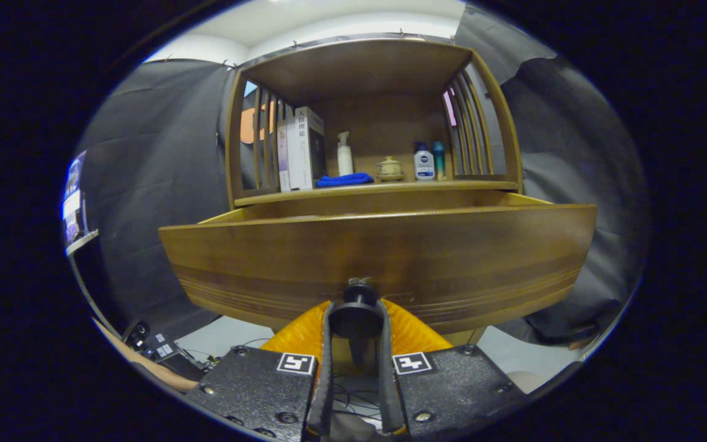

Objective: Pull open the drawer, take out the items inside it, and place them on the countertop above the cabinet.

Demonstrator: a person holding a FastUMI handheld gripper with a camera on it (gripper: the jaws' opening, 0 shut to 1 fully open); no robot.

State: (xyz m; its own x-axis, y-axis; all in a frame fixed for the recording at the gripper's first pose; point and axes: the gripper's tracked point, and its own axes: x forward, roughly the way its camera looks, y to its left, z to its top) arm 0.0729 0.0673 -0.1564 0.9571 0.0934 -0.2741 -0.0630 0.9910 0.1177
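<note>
While drawer [378, 258] stands pulled out below shelf [375, 187], gripper [356, 319] clenched on knob [356, 313] at drawer front centre, both fingers [327, 344] pressing knob sides, gap narrow. Drawer contents hidden behind front panel. Shelf carries books [300, 149], blue cloth [344, 180], bottles [424, 162].

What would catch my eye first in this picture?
The wide wooden drawer front, pulled out toward the camera, and the claw with both fingers closed on its dark knob. Behind it, the shelf holds books, a blue cloth, a white pump bottle, a small jar and two more bottles.
</note>
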